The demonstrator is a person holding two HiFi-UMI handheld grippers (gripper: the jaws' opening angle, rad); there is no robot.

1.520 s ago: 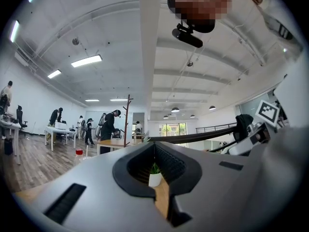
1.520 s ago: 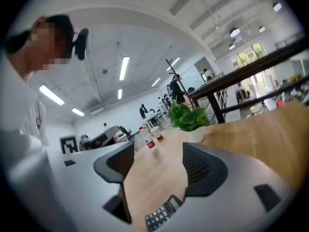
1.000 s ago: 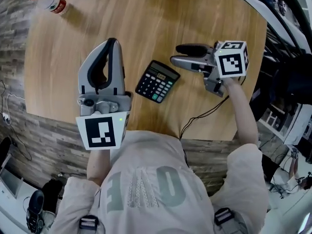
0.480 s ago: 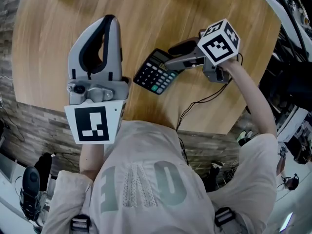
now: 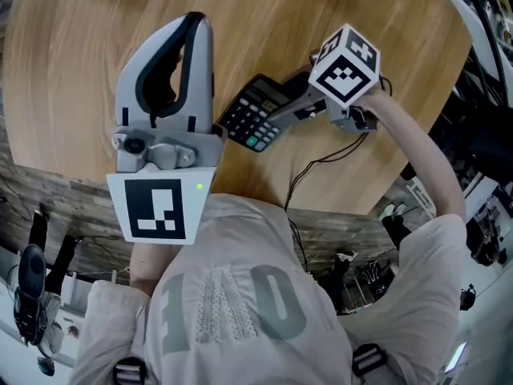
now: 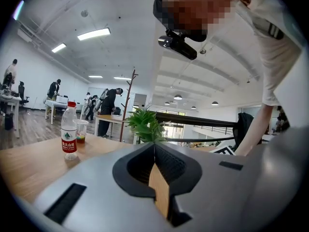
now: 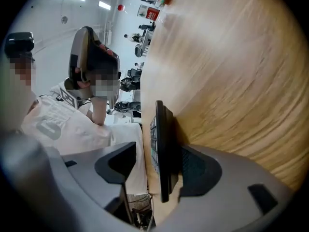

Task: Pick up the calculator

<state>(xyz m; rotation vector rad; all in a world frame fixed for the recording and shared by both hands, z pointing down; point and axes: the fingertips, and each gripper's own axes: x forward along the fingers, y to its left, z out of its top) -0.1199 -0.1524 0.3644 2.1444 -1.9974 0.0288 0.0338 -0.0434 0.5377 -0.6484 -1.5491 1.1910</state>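
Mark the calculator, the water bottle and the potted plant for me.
calculator [image 5: 240, 119], head view, on its keypad.
water bottle [image 6: 69, 141], left gripper view, on its label.
potted plant [image 6: 145, 124], left gripper view, on its leaves.

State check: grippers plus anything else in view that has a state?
Left gripper: shut, nothing between the jaws.
Right gripper: open, jaws either side of the calculator.
Calculator: between those jaws, back against one, keys clear of the other.
Bottle: upright, capped.
Cup: upright, beside the bottle.
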